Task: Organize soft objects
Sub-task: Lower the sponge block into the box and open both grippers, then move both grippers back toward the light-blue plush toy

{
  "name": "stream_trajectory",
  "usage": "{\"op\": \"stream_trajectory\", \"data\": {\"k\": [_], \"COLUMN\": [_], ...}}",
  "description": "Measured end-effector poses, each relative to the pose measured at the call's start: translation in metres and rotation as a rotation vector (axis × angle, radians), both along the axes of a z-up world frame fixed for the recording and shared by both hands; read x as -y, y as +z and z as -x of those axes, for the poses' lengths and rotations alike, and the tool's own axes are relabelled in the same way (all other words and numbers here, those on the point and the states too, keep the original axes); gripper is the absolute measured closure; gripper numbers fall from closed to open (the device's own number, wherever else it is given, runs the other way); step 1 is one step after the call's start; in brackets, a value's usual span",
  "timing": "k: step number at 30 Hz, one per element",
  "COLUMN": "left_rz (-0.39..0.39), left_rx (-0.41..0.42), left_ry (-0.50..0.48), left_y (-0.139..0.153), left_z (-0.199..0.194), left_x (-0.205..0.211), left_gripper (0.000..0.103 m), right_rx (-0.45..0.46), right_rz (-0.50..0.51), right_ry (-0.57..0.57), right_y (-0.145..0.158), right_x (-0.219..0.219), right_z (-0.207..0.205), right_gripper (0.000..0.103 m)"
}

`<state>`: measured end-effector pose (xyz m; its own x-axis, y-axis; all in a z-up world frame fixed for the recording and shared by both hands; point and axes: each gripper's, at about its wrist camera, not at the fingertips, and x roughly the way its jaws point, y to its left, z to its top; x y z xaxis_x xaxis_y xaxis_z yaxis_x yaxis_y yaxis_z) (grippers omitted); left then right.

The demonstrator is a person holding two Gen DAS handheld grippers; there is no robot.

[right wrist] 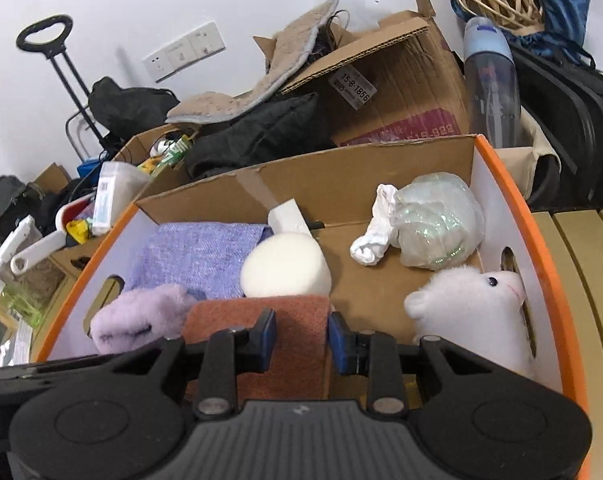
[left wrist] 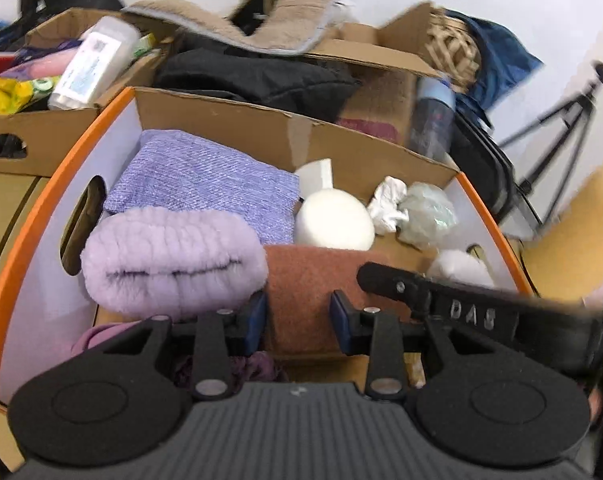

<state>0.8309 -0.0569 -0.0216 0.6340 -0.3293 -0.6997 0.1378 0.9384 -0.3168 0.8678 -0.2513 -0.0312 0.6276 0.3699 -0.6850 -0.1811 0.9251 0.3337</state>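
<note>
— Two grippers, left gripper [left wrist: 297, 320] and right gripper [right wrist: 301, 340], each straddle the folded rust-brown towel [right wrist: 285, 320] at the near wall of the orange-rimmed cardboard box [right wrist: 557, 264]. Clamped?

— Can't tell; fingers slightly apart. Probably placing it; next, release. Box also holds a fluffy lilac roll [left wrist: 169, 260], purple knit cloth [left wrist: 205, 184], cream sponge [right wrist: 283, 268], white plush [right wrist: 473, 300].

Water bottle [right wrist: 491, 80], tripod [left wrist: 557, 128], wall sockets [right wrist: 183, 51]

tan slatted table [right wrist: 573, 248] under orange-rimmed cardboard box [right wrist: 513, 184] of soft things
</note>
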Motion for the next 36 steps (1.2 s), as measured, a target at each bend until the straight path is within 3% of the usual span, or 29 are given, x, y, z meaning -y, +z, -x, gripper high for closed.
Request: {"op": "stream_trajectory", "data": {"k": [7, 9, 11, 16, 20, 22, 26, 29, 31, 33, 36], "left_rz": [0.006, 0.009, -0.035, -0.122, -0.175, -0.184, -0.2, -0.23, -0.272, -0.294, -0.28], "left_rx": [0.022, -0.002, 0.008, 0.099, 0.181, 0.21, 0.24, 0.304, 0.394, 0.48, 0.536], "left_ry": [-0.056, -0.065, -0.073, -0.062, -0.041, -0.026, 0.002, 0.01, 0.02, 0.02, 0.013], "left_y": [0.001, 0.008, 0.024, 0.093, 0.146, 0.166, 0.192, 0.199, 0.197, 0.186, 0.163], "left_z": [0.021, 0.03, 0.04, 0.082, 0.126, 0.147, 0.182, 0.223, 0.263, 0.31, 0.38], "left_x": [-0.006, -0.01, -0.01, -0.013, -0.023, -0.03, -0.037, -0.041, -0.043, -0.048, -0.059], "left_gripper": [0.062, 0.051, 0.047, 0.044, 0.039, 0.037, 0.037, 0.033, 0.029, 0.02, 0.017], "right_rx": [-0.016, -0.048, -0.045, 0.049, 0.138, 0.175, 0.212, 0.244, 0.292, 0.351, 0.443], "right_rz": [0.003, 0.007, 0.044, 0.053, 0.136, 0.172, 0.185, 0.181, 0.184, 0.192, 0.204], "right_ry": [-0.018, -0.029, -0.025, -0.034, -0.042, -0.048, -0.071, -0.088, -0.083, -0.067, -0.037], "right_y": [0.004, 0.009, 0.019, 0.079, 0.138, 0.162, 0.188, 0.197, 0.199, 0.195, 0.184], "right_x": [0.001, 0.002, -0.001, 0.011, 0.027, 0.035, 0.048, 0.053, 0.054, 0.052, 0.047], "right_z": [0.021, 0.027, 0.037, 0.079, 0.123, 0.149, 0.191, 0.226, 0.258, 0.297, 0.363], "right_gripper": [0.073, 0.066, 0.055, 0.048, 0.04, 0.033, 0.032, 0.032, 0.031, 0.029, 0.027]}}
